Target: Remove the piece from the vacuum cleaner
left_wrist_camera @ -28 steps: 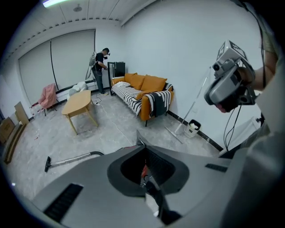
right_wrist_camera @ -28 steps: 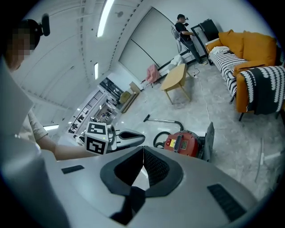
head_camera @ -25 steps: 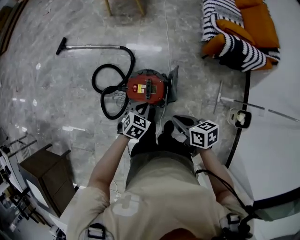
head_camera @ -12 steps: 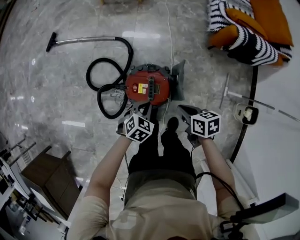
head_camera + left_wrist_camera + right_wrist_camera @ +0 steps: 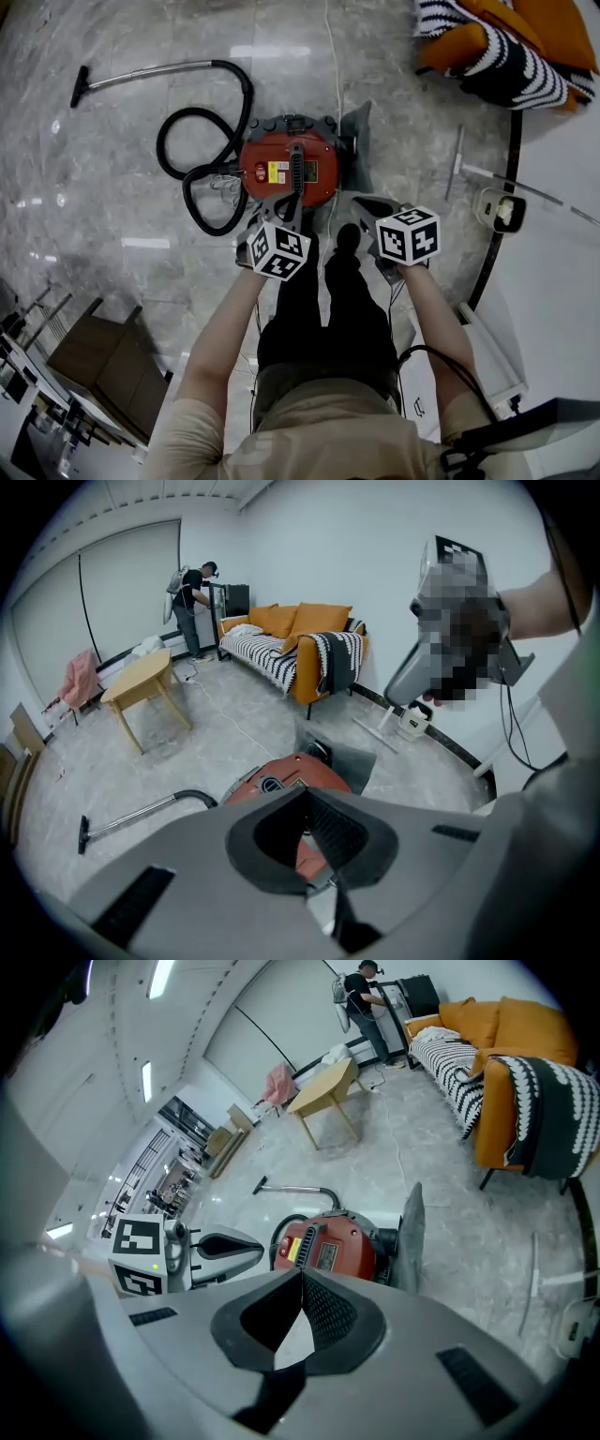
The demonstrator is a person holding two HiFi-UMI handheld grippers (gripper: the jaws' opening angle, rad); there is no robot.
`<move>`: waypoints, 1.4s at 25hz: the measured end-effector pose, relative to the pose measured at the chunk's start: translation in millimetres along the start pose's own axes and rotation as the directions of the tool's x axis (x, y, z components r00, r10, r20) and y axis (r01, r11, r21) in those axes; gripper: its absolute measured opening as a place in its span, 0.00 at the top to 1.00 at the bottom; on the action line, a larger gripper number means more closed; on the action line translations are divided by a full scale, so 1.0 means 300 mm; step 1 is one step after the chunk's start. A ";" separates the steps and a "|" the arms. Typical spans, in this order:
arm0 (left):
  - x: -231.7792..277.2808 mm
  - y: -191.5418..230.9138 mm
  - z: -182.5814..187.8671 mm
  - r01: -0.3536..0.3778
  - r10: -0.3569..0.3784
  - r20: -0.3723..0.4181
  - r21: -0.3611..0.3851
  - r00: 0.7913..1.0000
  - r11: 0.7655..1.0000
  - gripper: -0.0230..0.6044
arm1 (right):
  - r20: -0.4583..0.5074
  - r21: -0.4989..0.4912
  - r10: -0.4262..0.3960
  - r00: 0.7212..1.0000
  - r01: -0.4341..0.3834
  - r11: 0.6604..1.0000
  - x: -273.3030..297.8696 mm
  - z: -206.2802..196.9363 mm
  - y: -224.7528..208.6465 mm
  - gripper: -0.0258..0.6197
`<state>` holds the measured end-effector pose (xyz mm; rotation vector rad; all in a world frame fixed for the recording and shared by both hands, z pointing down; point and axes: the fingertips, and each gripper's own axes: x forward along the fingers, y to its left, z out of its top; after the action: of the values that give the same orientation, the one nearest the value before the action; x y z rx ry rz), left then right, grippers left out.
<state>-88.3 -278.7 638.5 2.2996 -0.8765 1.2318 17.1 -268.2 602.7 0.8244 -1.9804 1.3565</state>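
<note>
Red body on pale marble floor: the vacuum cleaner lies right in front of the person, and both grippers hang just on the person's side of it.

Left gripper: jaws pressed together, nothing between them. From the head view its tips overlap the near edge of the vacuum cleaner; whether they touch it, I can't say. Its own view has the red shell just past the closed tips.

Right gripper: jaws together too, and empty. It sits off the vacuum cleaner's near corner on that hand's side, apart from it. Its view looks over the closed tips at the red top, with the left gripper alongside.

And the grey piece: it stands upright against the vacuum cleaner's side, the side nearer the right gripper. It's beyond both sets of tips, untouched, and closer to the right gripper's.

Off the vacuum cleaner's other side, a black hose loops round and a metal wand runs away from it.
</note>
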 end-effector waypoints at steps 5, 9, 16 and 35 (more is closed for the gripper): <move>0.089 0.048 0.011 -0.039 0.039 0.039 -0.016 0.998 0.999 0.96 | -0.014 -0.008 -0.041 0.999 0.041 0.999 0.066 0.001 -0.098 0.96; 0.128 0.096 0.003 -0.081 0.084 0.062 -0.047 0.995 0.996 0.94 | -0.013 -0.016 -0.081 0.997 0.080 0.997 0.120 0.004 -0.173 0.96; 0.239 0.105 -0.013 -0.068 0.073 0.039 -0.110 0.997 0.992 0.63 | 0.038 -0.031 -0.136 0.990 0.137 0.990 0.177 0.044 -0.293 0.96; 0.336 0.117 -0.066 -0.119 0.119 -0.007 -0.083 0.993 0.989 0.57 | 0.042 0.006 -0.274 0.961 0.274 0.962 0.322 0.115 -0.584 0.61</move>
<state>-81.9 -327.0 735.5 2.2081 -1.0578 1.2218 85.8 -366.4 766.4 1.0920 -1.8167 1.1857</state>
